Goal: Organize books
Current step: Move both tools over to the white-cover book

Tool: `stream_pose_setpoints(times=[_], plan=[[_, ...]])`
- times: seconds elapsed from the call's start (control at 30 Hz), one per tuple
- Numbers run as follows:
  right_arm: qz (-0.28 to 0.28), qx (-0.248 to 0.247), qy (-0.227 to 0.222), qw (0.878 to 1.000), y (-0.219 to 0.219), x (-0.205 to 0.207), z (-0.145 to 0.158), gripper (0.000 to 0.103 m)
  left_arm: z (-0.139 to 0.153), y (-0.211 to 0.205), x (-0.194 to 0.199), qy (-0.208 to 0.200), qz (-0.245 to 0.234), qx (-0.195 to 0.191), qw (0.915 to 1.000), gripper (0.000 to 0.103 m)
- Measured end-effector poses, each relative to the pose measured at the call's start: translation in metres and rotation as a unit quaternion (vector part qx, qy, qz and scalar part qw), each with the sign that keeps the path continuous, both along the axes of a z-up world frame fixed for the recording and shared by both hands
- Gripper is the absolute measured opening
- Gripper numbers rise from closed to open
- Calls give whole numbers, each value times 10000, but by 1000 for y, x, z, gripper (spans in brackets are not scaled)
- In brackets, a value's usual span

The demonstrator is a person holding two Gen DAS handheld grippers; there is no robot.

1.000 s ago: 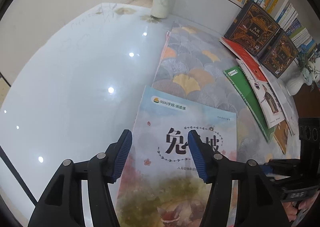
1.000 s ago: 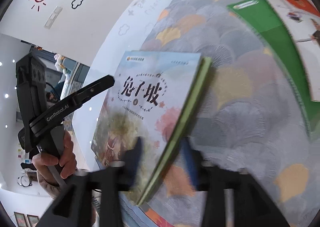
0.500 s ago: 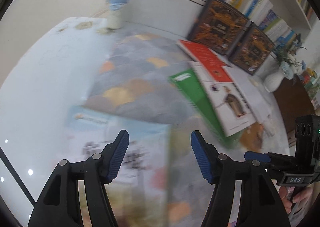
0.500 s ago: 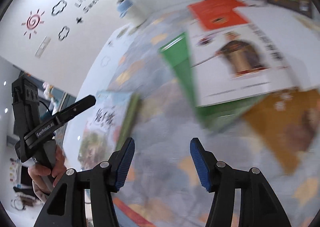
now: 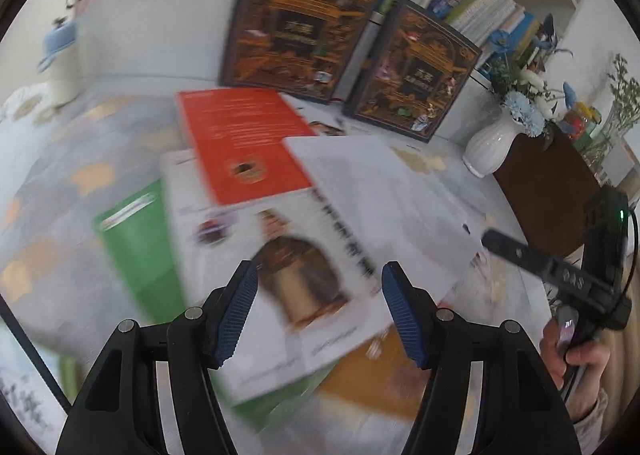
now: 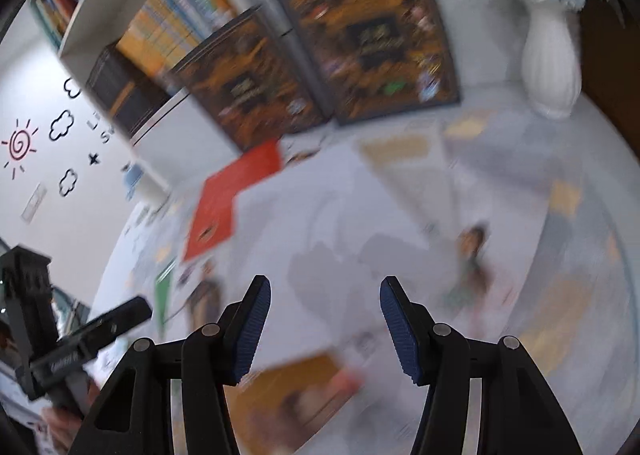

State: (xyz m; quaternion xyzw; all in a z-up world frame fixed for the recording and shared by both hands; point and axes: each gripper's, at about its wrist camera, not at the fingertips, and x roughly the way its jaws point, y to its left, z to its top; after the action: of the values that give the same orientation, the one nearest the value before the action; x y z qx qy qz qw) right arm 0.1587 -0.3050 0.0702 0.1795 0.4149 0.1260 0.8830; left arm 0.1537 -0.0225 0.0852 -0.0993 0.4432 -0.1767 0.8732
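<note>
A loose pile of overlapping books lies on the patterned mat. A red book [image 5: 240, 143] is on top, over a white book with a portrait [image 5: 280, 275], a green book [image 5: 140, 239] and a brown one [image 5: 372, 375]. A plain white cover [image 5: 380, 191] overlaps them. My left gripper [image 5: 316, 311] hangs open above the portrait book, holding nothing. My right gripper [image 6: 324, 327] is open too, over the white cover [image 6: 340, 223], with the brown book [image 6: 296, 395] below it and the red book [image 6: 232, 199] to its left. The views are motion-blurred.
Two dark ornate books [image 5: 296, 27] [image 5: 416, 67] lean against the bookshelf [image 6: 180, 15] behind the pile. A white vase of blue flowers [image 5: 492, 143] stands at the right by a brown cabinet [image 5: 552, 183]. A blue-lidded bottle [image 5: 60, 55] is at the far left. A hand [image 5: 580, 355] is at the right edge.
Both grippers swung right, from the pastel picture book to the overlapping pile. The right gripper, which straddled that book's edge, now has nothing between its fingers; the book stays behind at left.
</note>
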Motion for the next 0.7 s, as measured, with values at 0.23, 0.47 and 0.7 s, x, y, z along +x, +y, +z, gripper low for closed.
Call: stream_pose_setpoints(times=[0.23, 0.47, 0.7], plan=[[46, -948, 219, 9952, -9, 44, -26, 56, -36, -49, 37, 397, -175, -3, 9991, 62], [592, -976, 502, 9922, 4, 28, -33, 57, -39, -77, 33, 258, -522, 237, 9980, 65], [811, -833, 781, 9901, 22, -27, -36, 57, -36, -65, -4, 352, -518, 496, 9968, 64]])
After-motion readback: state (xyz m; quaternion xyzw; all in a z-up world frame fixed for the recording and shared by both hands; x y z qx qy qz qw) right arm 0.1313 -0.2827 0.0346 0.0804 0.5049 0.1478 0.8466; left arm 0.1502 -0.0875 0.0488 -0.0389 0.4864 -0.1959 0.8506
